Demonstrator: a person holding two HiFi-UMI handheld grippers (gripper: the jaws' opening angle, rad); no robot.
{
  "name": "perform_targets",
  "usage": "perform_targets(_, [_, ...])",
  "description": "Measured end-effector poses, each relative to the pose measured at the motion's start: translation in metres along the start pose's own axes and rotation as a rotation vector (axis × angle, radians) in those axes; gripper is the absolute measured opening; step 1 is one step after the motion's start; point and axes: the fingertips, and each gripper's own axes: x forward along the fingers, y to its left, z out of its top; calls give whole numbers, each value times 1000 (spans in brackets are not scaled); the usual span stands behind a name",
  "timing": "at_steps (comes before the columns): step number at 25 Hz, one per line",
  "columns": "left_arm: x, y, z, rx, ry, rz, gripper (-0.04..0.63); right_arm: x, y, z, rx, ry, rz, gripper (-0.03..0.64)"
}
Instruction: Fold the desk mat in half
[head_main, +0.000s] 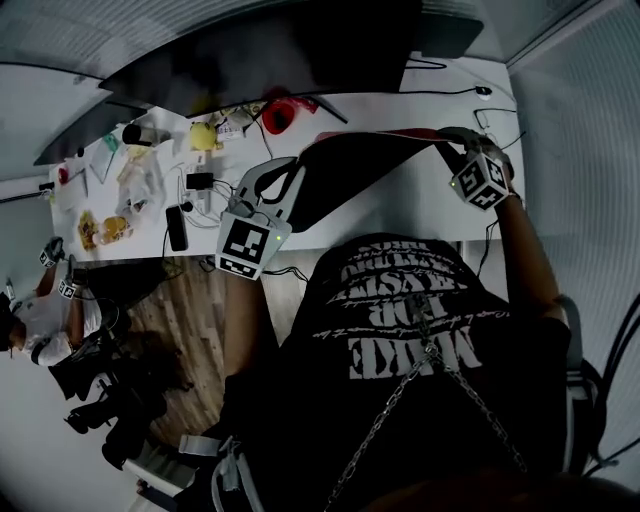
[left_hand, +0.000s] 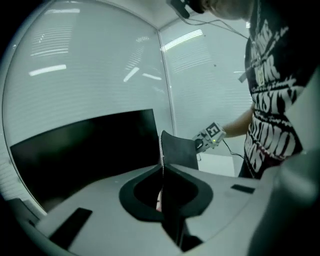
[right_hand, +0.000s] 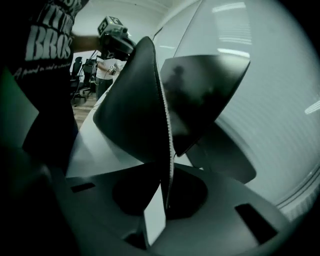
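A white bench (head_main: 410, 205) is set against pale ribbed wall panels (left_hand: 90, 75), in which strip lights (left_hand: 47, 71) are reflected; wooden floor (head_main: 185, 320) and black chairs (head_main: 100, 400) are seen alongside.

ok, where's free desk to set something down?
Free: the white strip of desk between the lifted mat and the near edge; also the band behind the mat towards the mouse, crossed by a thin cable. Crowded: the left end, with packets and a remote.
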Motion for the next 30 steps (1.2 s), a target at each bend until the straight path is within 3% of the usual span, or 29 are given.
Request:
perform_targets(5, [-15,32,41,54,-108,40,23,-89,-51,47,-26,-60,-187,18])
perform_targets(8, [-22,36,51,64,-123,11,23,-148,-63,76,-47,-100,-237,18])
perform_targets(10, [-18,27,41,50,-107,-33,23,-173,-56,77,-45,-74,-237,17])
perform_targets(13, [-6,7,-1,-42,-45,-103,23,-169,-24,54,42,-65,-168,17])
perform_targets(16, [3,-22,-61,-160,81,-170,23,-145,26,24,140,-26,-47,17])
perform_targets(23, [15,-92,-189,-461,368,-271,23,-84,133,-53,342,180,245,17])
perform_targets(27, [29,-101,-219,-553,392,-247,23,-64,144,-75,402,236,295,17])
perform_targets(30, [51,-83,-223,-562,372,-185,23,-41,121,-81,407,244,274,17])
